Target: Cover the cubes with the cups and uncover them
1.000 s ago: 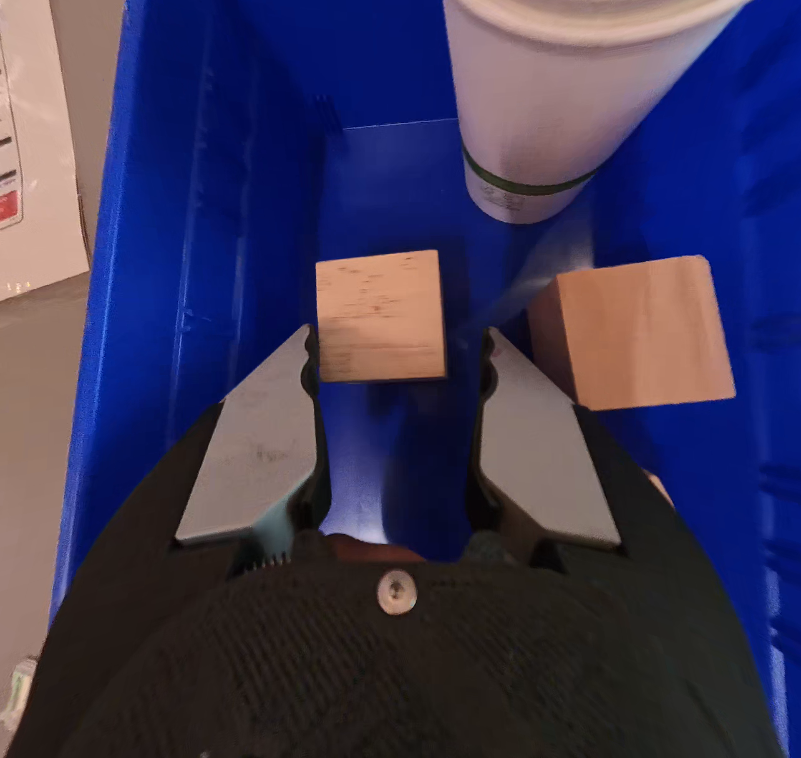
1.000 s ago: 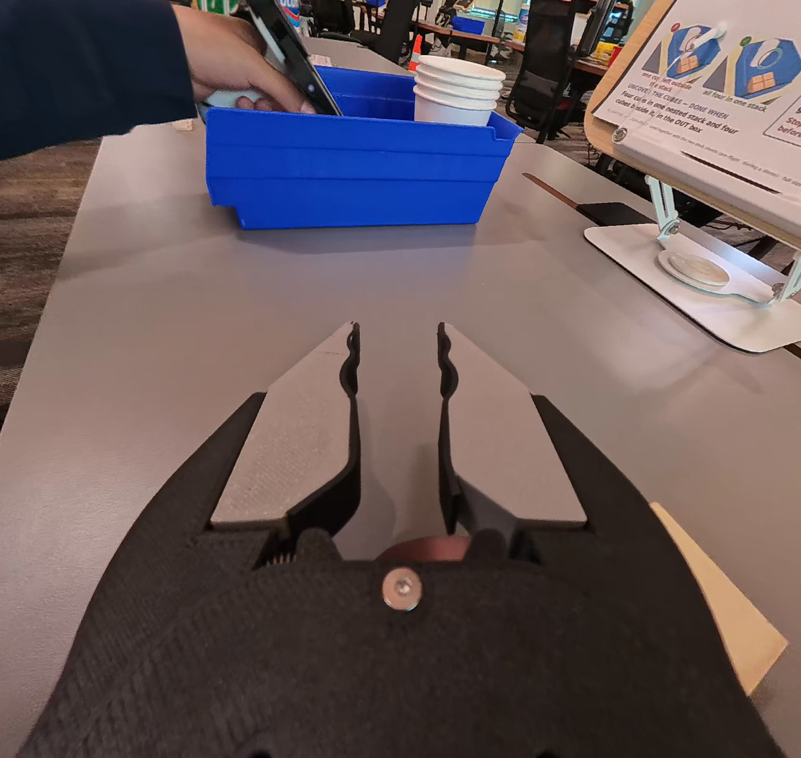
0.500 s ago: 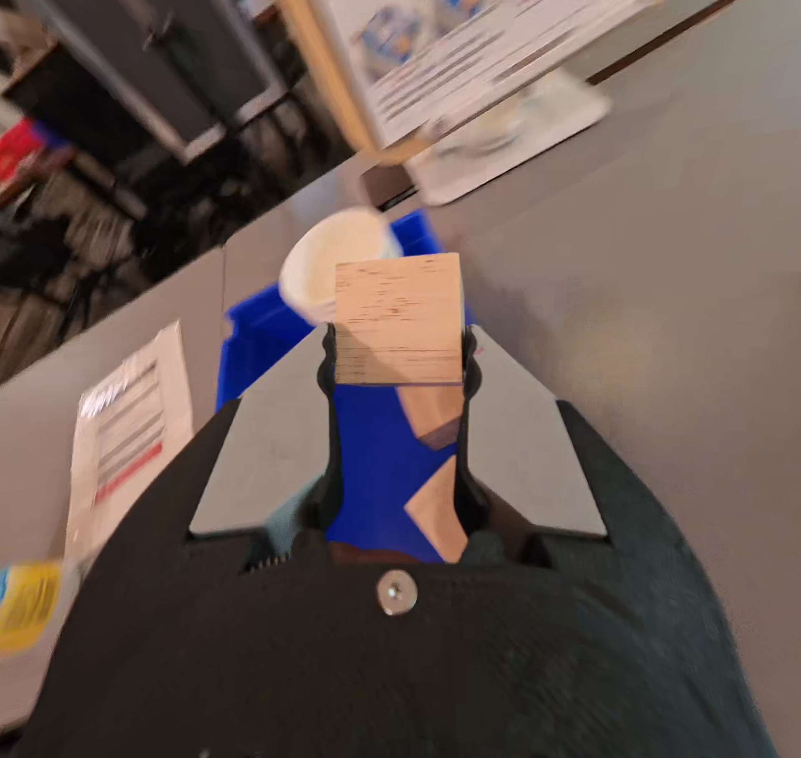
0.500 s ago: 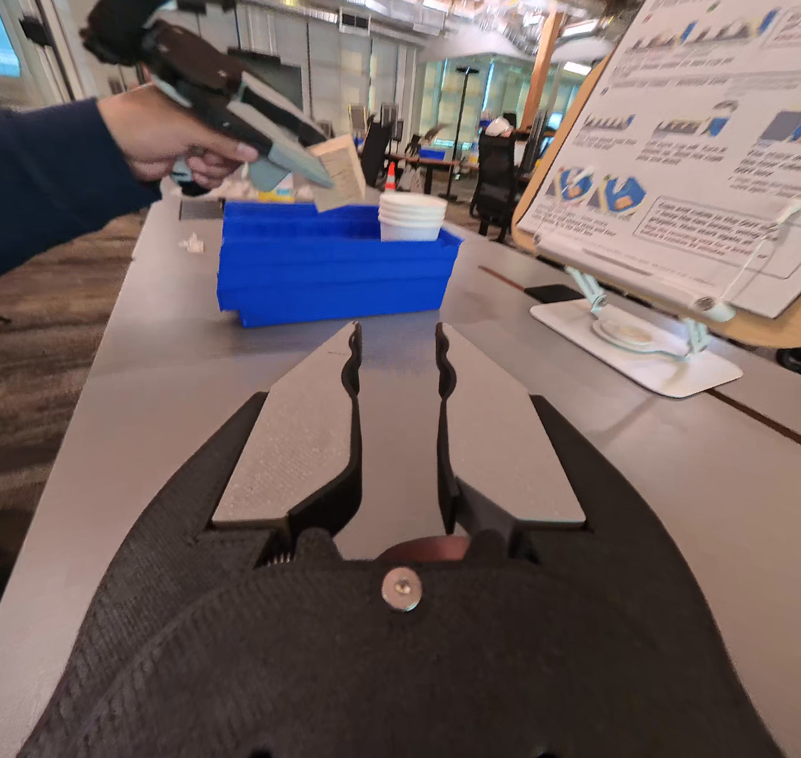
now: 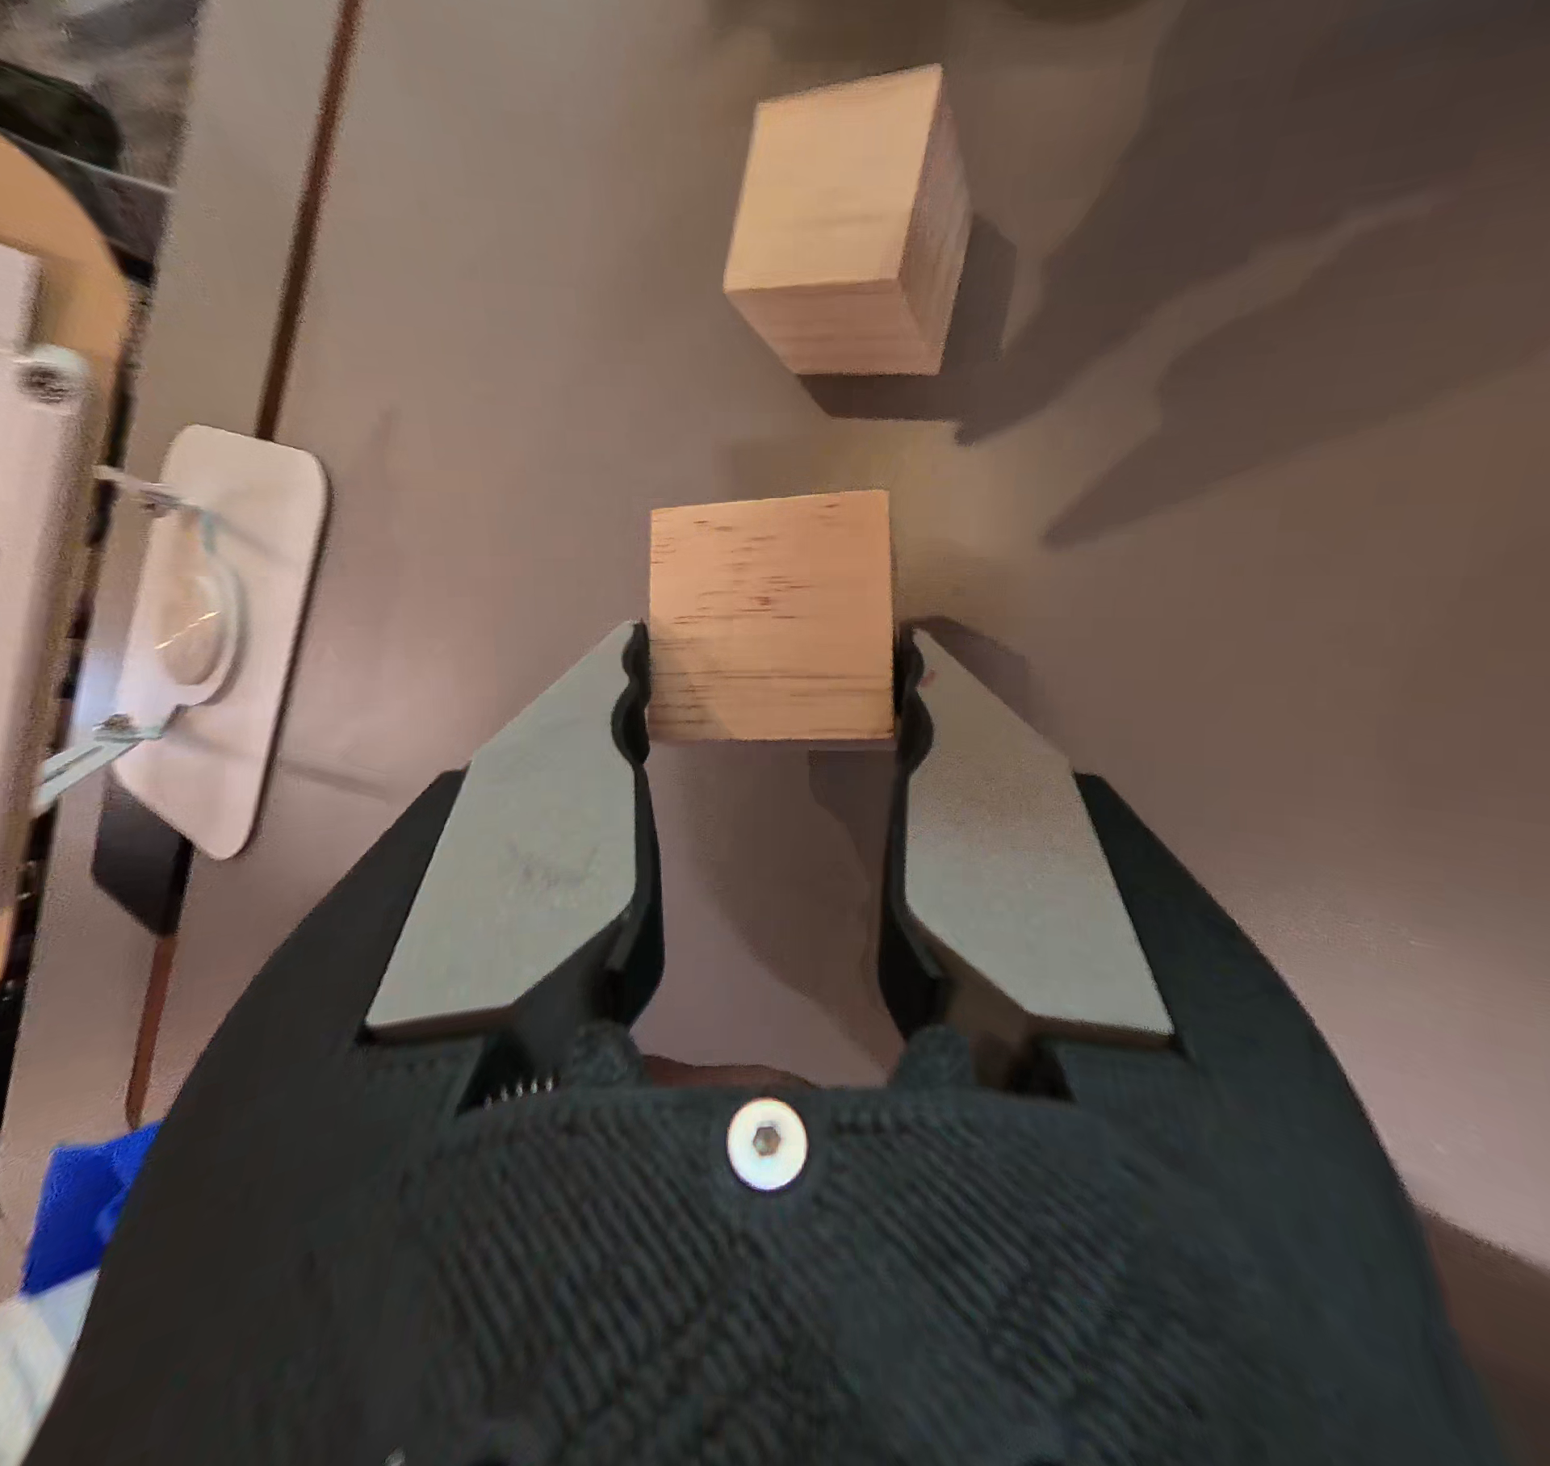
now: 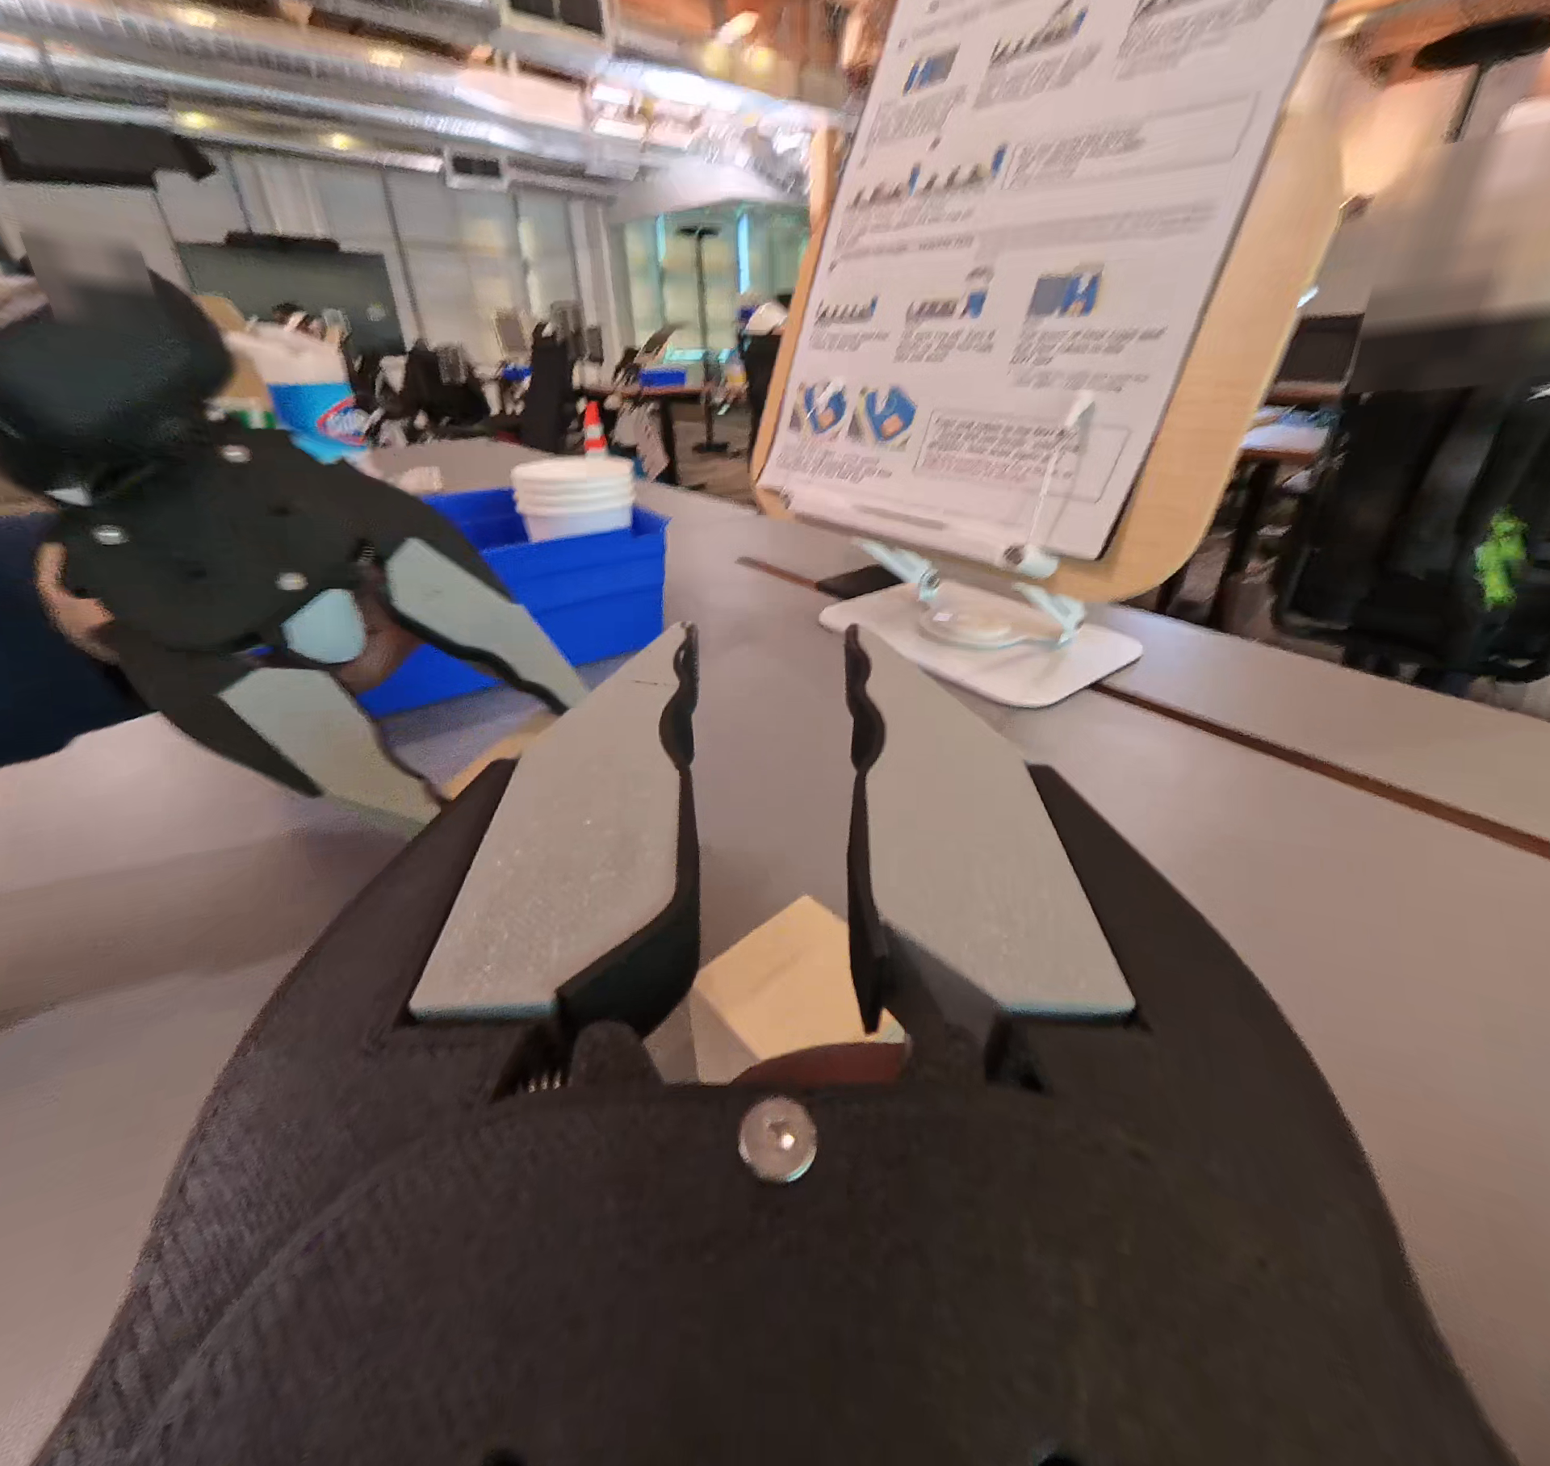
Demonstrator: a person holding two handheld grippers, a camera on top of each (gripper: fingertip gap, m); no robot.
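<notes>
In the left wrist view, our left gripper (image 5: 772, 675) clamps a wooden cube (image 5: 767, 612) over the grey table (image 5: 1258, 671); a second cube (image 5: 847, 218) sits at twelve o'clock. No cube is covered yet.

In the right wrist view, our right gripper (image 6: 767, 675) stands part open, empty; only here do the stacked cups (image 6: 573, 497) show, in the blue bin (image 6: 587, 587) at eleven o'clock.

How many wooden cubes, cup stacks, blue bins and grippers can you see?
Wooden cubes: 2, one gripped, one on the table
Cup stacks: 1
Blue bins: 1
Grippers: 2, left and right
Total: 6
</notes>
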